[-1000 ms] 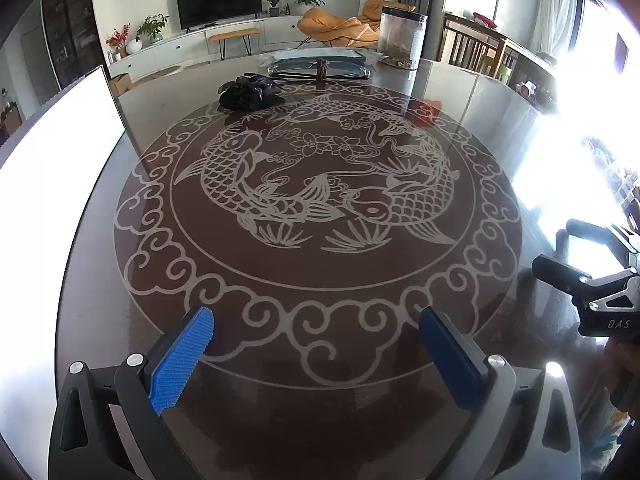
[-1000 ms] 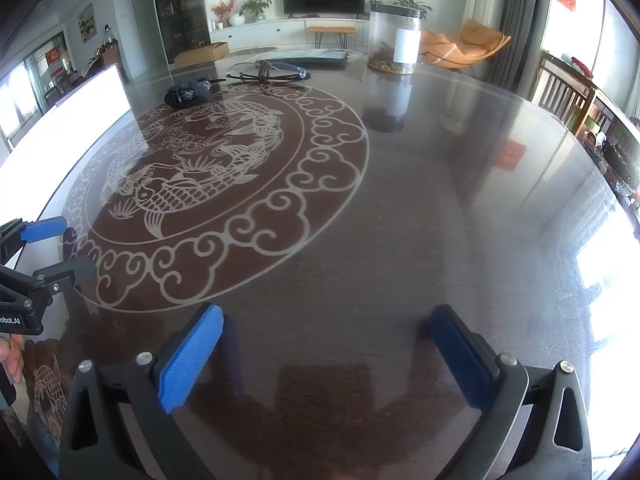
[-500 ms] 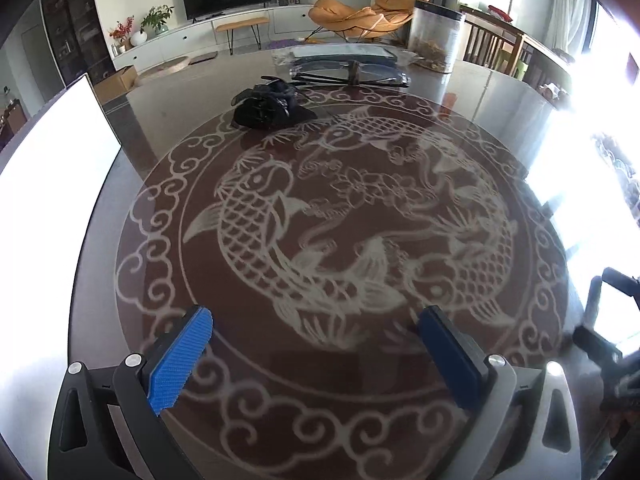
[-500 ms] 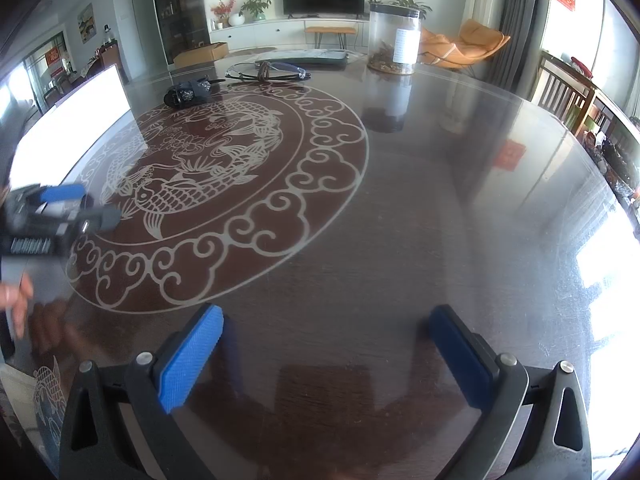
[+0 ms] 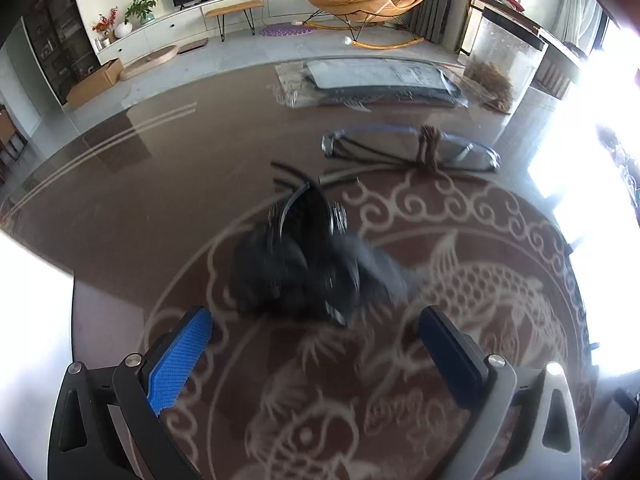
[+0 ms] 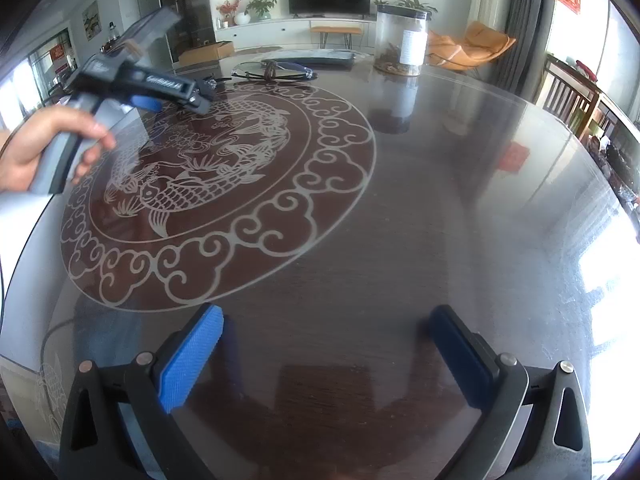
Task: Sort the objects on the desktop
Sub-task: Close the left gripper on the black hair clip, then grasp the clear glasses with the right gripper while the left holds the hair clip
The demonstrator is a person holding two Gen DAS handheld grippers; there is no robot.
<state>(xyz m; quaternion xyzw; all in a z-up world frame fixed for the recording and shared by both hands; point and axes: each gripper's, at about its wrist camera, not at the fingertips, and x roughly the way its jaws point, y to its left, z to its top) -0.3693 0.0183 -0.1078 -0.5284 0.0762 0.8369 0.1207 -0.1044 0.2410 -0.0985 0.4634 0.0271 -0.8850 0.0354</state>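
A dark bundle of black cloth and headphone-like parts (image 5: 300, 264) lies on the round glass table (image 5: 140, 184), just ahead of my left gripper (image 5: 316, 340), which is open and empty above the fish pattern. Beyond the bundle lie clear glasses with a brown tie (image 5: 412, 150); they also show in the right wrist view (image 6: 276, 70). My right gripper (image 6: 328, 344) is open and empty, low over the near dark part of the table (image 6: 440, 208). The left gripper seen from the right wrist view (image 6: 176, 96) hovers at the far left; the bundle is hidden behind it.
A flat plastic-wrapped package (image 5: 380, 78) and a clear jar with brown contents (image 5: 504, 60) stand at the table's far edge; the jar shows in the right wrist view (image 6: 402, 40) too. A white board (image 5: 32, 320) lies at the left edge.
My left gripper has moved far forward across the table, from the near rim up to the dark bundle. The right gripper has stayed still.
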